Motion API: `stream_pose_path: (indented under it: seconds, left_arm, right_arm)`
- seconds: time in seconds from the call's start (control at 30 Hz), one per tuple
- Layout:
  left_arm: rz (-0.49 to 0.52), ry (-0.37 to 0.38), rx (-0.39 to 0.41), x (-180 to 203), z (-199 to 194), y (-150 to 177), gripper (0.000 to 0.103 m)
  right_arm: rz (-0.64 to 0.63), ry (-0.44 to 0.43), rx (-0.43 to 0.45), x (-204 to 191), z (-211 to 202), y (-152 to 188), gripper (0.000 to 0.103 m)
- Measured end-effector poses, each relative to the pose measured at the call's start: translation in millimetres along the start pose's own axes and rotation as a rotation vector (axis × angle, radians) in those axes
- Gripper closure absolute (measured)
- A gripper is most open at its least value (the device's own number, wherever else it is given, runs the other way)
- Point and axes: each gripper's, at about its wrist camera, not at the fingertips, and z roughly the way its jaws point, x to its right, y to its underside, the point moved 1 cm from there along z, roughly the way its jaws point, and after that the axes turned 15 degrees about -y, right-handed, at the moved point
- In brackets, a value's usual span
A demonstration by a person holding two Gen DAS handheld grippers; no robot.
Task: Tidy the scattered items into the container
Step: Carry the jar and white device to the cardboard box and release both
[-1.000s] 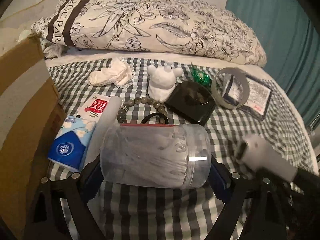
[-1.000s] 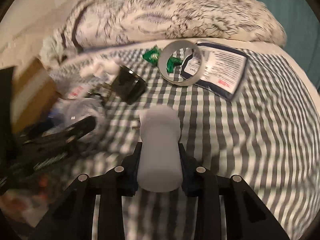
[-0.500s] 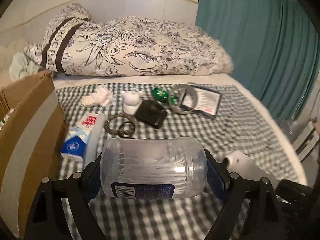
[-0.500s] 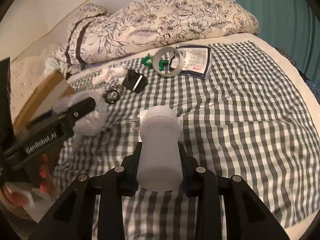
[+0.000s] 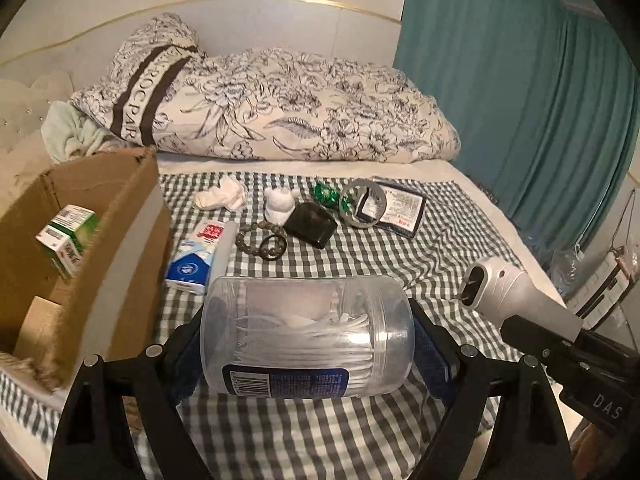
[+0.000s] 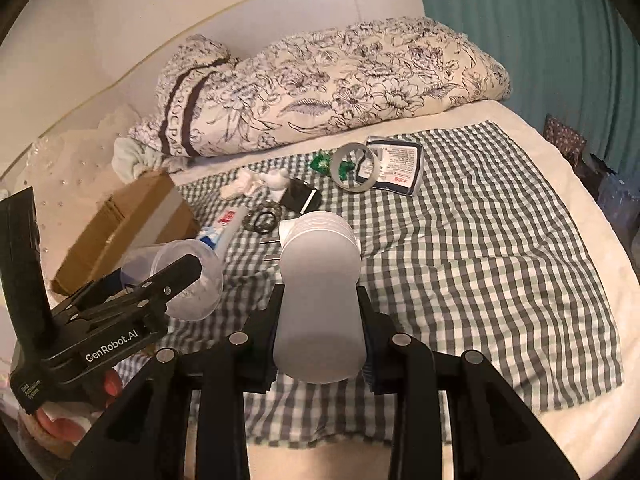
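My left gripper (image 5: 308,344) is shut on a clear plastic jar of cotton swabs (image 5: 306,334), held sideways above the checked cloth. The jar also shows in the right wrist view (image 6: 176,276). My right gripper (image 6: 320,320) is shut on a white plug adapter (image 6: 320,284), its prongs pointing left; it shows at the right of the left wrist view (image 5: 516,300). The open cardboard box (image 5: 120,216) stands at the left with a green carton (image 5: 66,240) inside. On the cloth lie a tissue pack (image 5: 192,264), toothpaste box (image 5: 210,232), bead bracelet (image 5: 260,236), black wallet (image 5: 312,224) and tape roll (image 5: 362,204).
A floral duvet (image 5: 280,108) lies across the bed's far side. A white figurine (image 5: 280,204), white cloth (image 5: 220,196), green wrapper (image 5: 324,192) and dark packet (image 5: 400,208) also sit on the cloth. A teal curtain (image 5: 520,92) hangs at the right.
Both grippers have lifted and pulled back from the cloth with their items. The box interior has come into the left wrist view.
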Motion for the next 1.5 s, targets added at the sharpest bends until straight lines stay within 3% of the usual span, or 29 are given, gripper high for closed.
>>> stream_pose_path:
  seconds: [0.27,0.53,0.83,1.0,1.2,1.37,1.5]
  left_arm:
    - [-0.009,0.005,0.031,-19,-39,1,0.014]
    - [-0.014,-0.027,0.018,-44,-54,0,0.014]
    - [-0.066,-0.114,0.09,-113,-83,-33,0.014]
    - [-0.12,-0.198,0.104,-173,-83,-46,0.014]
    - [-0.156,-0.289,0.06,-228,-58,-44,0.014]
    - [-0.176,-0.355,0.001,-259,-24,-35,0.014]
    - [-0.192,-0.313,-0.032,-269,-6,-24,0.012]
  right_arm:
    - [-0.028,0.005,0.019,-37,-27,4,0.072]
    - [-0.06,-0.002,0.014,-72,-29,6,0.072]
    - [-0.141,-0.064,0.026,-138,-14,-19,0.072]
    - [-0.242,-0.124,0.019,-198,16,-36,0.072]
    - [-0.29,-0.203,-0.029,-253,81,-41,0.073]
    - [-0.286,-0.23,-0.105,-269,144,-42,0.08]
    - [-0.27,-0.228,-0.123,-264,169,-38,0.08]
